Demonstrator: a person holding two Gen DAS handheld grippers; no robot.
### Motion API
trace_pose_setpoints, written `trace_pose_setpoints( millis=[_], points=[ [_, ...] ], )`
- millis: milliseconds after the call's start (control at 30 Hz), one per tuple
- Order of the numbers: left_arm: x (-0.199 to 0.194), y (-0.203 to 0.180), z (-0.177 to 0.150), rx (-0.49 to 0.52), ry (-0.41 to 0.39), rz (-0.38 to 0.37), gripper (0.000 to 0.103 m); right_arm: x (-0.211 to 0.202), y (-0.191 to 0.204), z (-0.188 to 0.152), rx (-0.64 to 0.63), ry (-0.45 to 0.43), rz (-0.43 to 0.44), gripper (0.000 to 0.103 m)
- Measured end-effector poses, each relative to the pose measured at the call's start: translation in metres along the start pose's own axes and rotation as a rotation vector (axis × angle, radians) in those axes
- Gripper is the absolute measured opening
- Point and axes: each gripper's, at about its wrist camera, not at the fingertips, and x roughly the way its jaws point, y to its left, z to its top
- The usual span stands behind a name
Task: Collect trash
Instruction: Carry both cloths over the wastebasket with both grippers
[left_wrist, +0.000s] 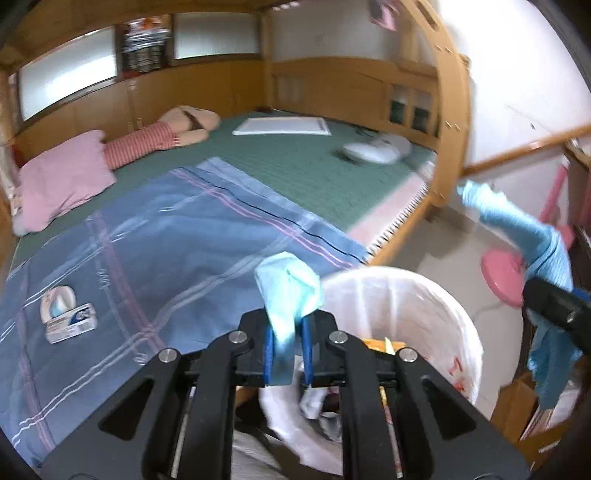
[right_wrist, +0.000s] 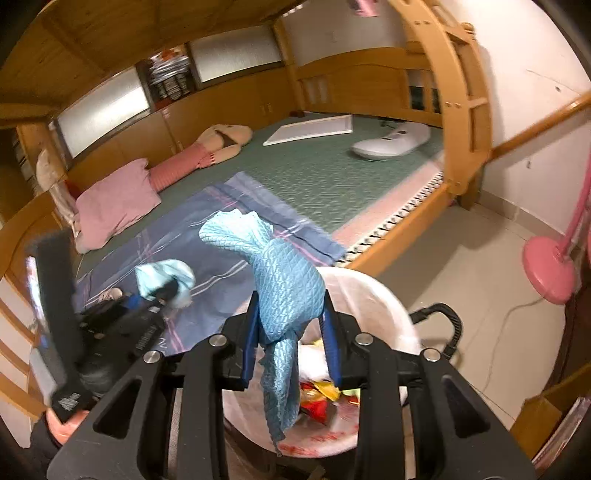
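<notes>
Left gripper (left_wrist: 288, 345): jaws nearly closed, pinching a pale blue crumpled tissue (left_wrist: 286, 291) that sticks up past the blue pads. Just beyond and to the right of those jaws, the trash bin (left_wrist: 458, 325), lined with a white bag; likely carried there so the tissue can drop straight in.

Right gripper (right_wrist: 291, 339): jaws part-way closed around a quilted blue cloth (right_wrist: 286, 291), one end fanned out above, the other dangling between the fingers down toward the bin (right_wrist: 402, 321) directly below (a hold that suits a release over the opening).

Only in the left view: a small tissue pack (left_wrist: 68, 314) lying on the blue plaid blanket (left_wrist: 166, 240), well left of the jaws. Only in the right view: colourful wrappers (right_wrist: 317, 398) already inside the bin, under the hanging cloth.
</notes>
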Motion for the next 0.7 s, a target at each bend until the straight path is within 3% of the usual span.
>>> trace_pose_setpoints(
  millis=[267, 367, 433, 500, 567, 700],
  points=[
    [0.034, -0.045, -0.015, 0.064, 0.075, -0.023, 0.018, -0.005, -0.027, -0.006, 0.051, -0.009, -0.033, 0.031],
    [0.046, -0.049, -0.019, 0.073, 0.114, -0.012, 0.025, -0.007, -0.036, -0.009, 0.063, -0.008, -0.037, 0.031],
    [0.048, -0.049, -0.021, 0.070, 0.125, -0.009, 0.036, -0.008, -0.038, -0.011, 0.067, -0.006, -0.039, 0.031],
    [0.047, -0.050, -0.021, 0.069, 0.122, -0.006, 0.067, -0.007, -0.038, -0.013, 0.071, -0.001, -0.039, 0.031],
    [0.041, -0.048, -0.020, 0.067, 0.089, 0.021, 0.076, -0.005, -0.038, -0.014, 0.073, 0.006, -0.038, 0.031],
    [0.033, -0.041, -0.014, 0.058, 0.071, 0.023, 0.079, 0.000, -0.038, -0.014, 0.072, 0.018, -0.034, 0.031]
  ],
)
